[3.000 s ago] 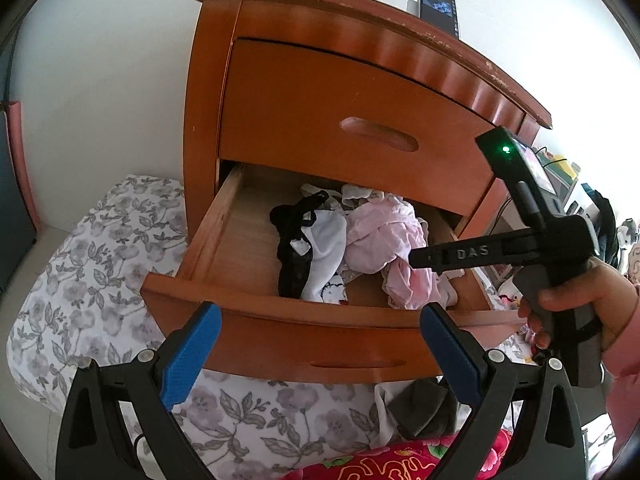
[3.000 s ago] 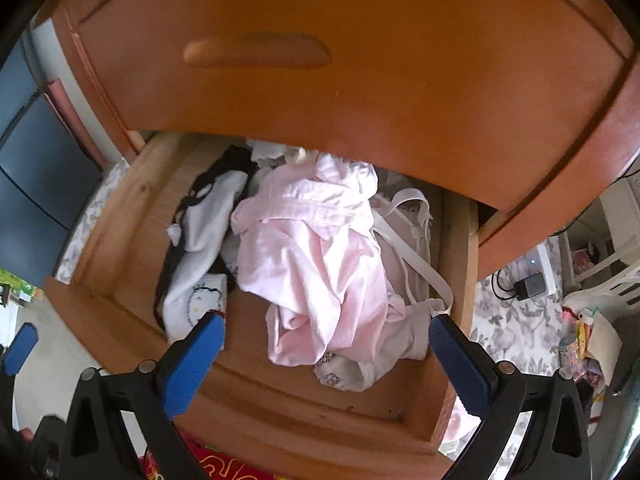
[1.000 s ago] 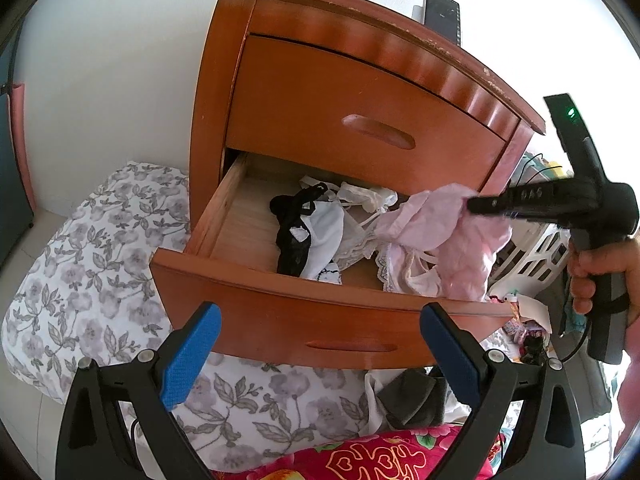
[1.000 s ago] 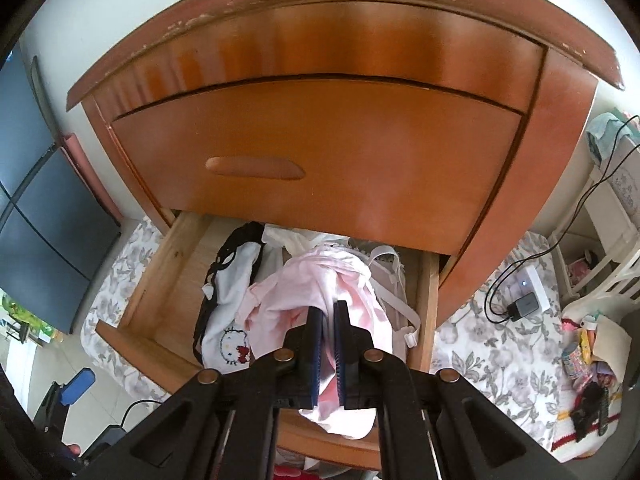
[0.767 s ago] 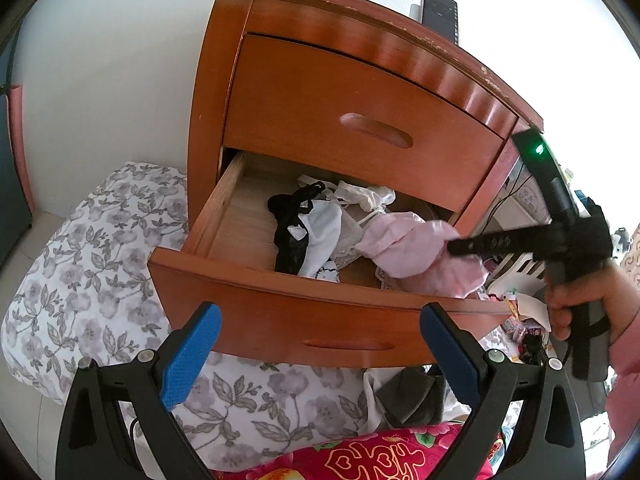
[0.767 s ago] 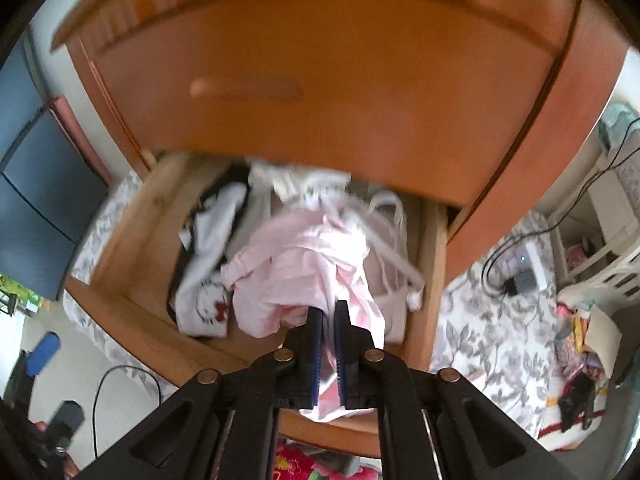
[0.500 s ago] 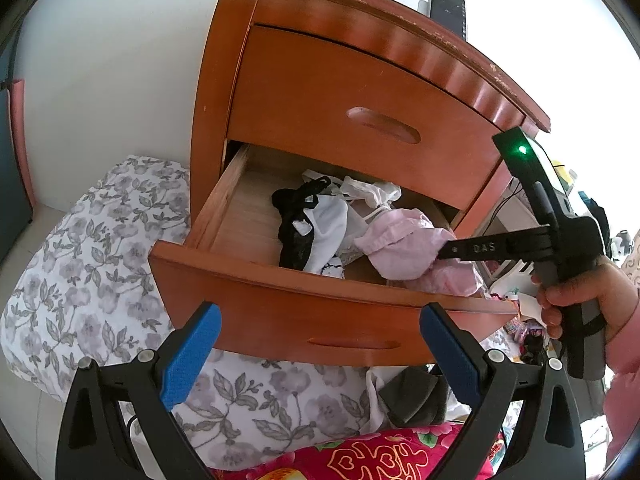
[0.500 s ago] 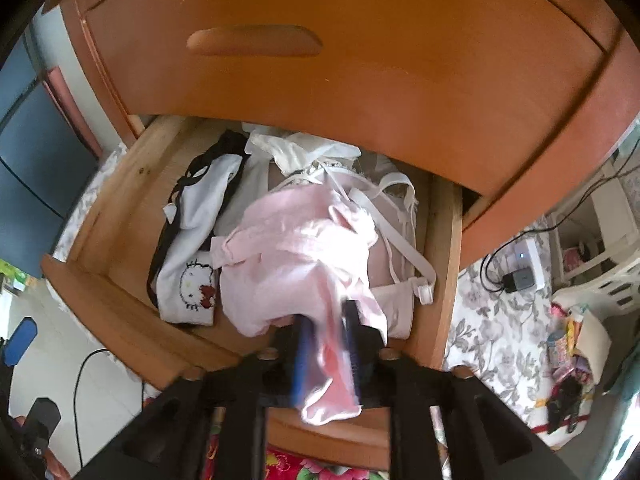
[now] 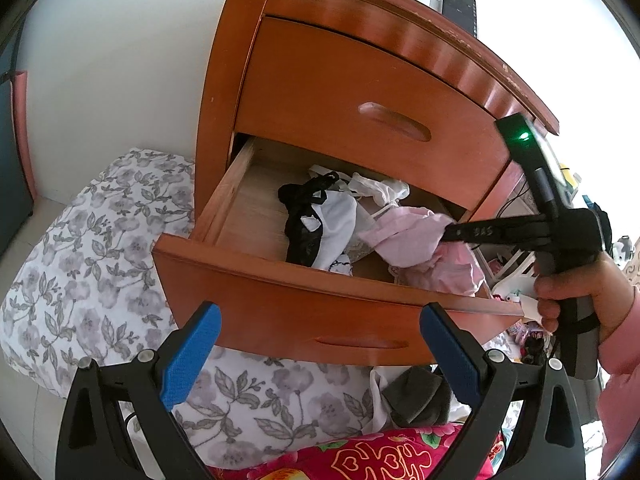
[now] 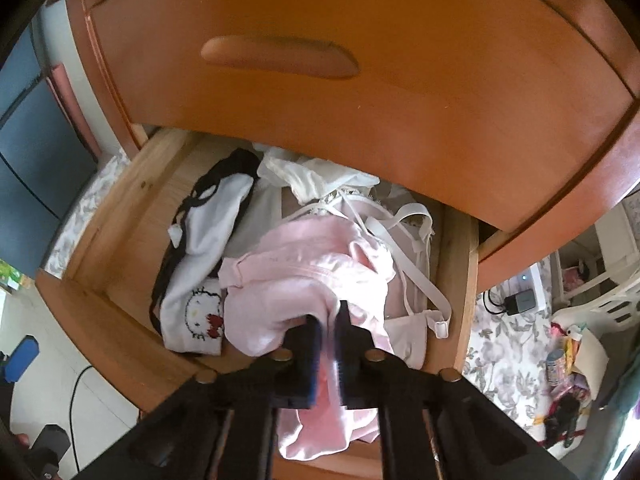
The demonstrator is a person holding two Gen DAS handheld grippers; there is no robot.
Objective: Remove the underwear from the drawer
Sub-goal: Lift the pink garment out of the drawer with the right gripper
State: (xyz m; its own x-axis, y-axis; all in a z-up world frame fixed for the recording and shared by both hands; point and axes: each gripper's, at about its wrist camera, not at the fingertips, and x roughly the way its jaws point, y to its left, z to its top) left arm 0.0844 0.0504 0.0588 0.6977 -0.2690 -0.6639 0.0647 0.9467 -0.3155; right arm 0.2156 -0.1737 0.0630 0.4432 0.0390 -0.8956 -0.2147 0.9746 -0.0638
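Two claws: my right claw [image 10: 328, 340] is clamped on the pink underwear [image 10: 304, 276], at the drawer's [image 9: 280, 304] near right; my left claw [image 9: 316, 352] stands apart, empty. Lift straight up, slowly, clearing the white straps [image 10: 416, 264] and the front edge.

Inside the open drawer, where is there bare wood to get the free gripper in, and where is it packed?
Bare wood: the drawer floor along its left wall, bordered by the black lace piece. Packed: middle to right side, white cat-print underwear, strappy white pieces, and pink underwear pinched by the right hand-held gripper.
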